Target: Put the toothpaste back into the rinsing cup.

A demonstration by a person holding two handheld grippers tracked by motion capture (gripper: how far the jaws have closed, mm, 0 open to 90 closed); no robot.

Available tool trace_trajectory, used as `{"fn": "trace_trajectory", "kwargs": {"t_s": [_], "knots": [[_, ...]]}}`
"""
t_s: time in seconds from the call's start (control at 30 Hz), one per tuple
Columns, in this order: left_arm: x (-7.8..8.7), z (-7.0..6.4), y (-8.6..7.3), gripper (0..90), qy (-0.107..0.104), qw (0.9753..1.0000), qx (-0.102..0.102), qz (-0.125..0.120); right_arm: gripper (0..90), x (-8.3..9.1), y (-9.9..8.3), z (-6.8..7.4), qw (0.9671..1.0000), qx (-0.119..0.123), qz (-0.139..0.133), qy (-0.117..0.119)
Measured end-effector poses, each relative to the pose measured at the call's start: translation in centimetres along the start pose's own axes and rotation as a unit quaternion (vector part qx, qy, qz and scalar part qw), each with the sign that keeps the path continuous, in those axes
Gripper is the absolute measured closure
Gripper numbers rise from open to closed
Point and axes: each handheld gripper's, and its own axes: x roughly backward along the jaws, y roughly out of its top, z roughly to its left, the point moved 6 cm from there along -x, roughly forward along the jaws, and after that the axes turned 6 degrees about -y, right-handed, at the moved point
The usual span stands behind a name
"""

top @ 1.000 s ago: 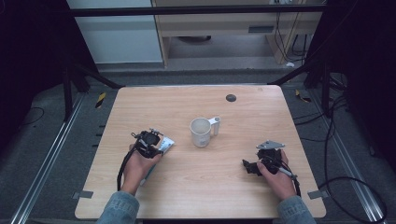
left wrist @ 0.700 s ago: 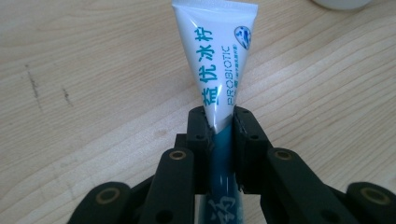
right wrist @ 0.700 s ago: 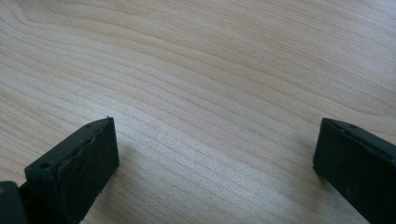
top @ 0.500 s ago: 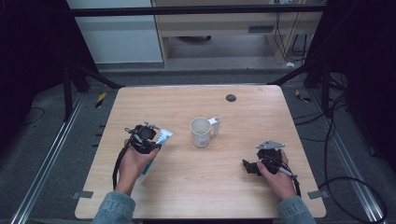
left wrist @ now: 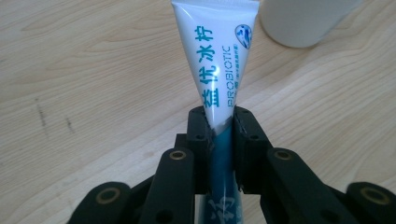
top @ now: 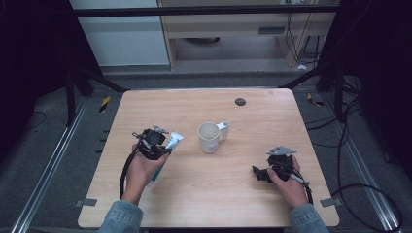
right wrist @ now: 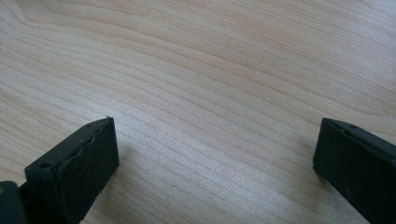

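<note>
Toothpaste tube (left wrist: pixel 219 70) sits clamped in the left gripper (top: pixel 151 141), its flat crimped end pointing toward the white mug (top: pixel 210 137) nearby. Right gripper (top: pixel 266 172) rests spread open over bare table (top: pixel 252 116).

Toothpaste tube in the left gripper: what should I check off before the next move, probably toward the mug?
1. Left gripper shut on the toothpaste tube: ok.
2. Grip placement: the fingers pinch the tube's narrower part, wide flat end pointing forward: ok.
3. Mug upright, mouth open upward: ok.
4. Mug empty: cannot tell.
5. Path from tube to mug over the table: ok, nothing between.
6. Right gripper open, apart from the mug: ok.
</note>
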Motion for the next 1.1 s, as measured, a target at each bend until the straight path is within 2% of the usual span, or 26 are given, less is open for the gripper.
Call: {"fn": "trace_trajectory", "kwargs": {"t_s": [0.57, 0.77, 0.8, 1.1], "knots": [[-0.2, -3.8, 1.0, 78.3, -0.025, 0.999, -0.033, -0.017, 0.4, 0.0, 0.0, 0.0, 1.0, 0.0, 0.0, 0.0], [-0.3, -5.5, 1.3, 78.3, -0.036, 0.9979, -0.048, -0.022, 0.4, 0.0, 0.0, 0.0, 1.0, 0.0, 0.0, 0.0], [-0.3, -6.1, 1.5, 78.3, -0.04, 0.9975, -0.053, -0.022, 0.4, 0.0, 0.0, 0.0, 1.0, 0.0, 0.0, 0.0], [-0.6, -7.9, 2.3, 78.4, -0.052, 0.9963, -0.064, -0.025, 0.4, 0.0, 0.0, 0.0, 1.0, 0.0, 0.0, 0.0]]}}
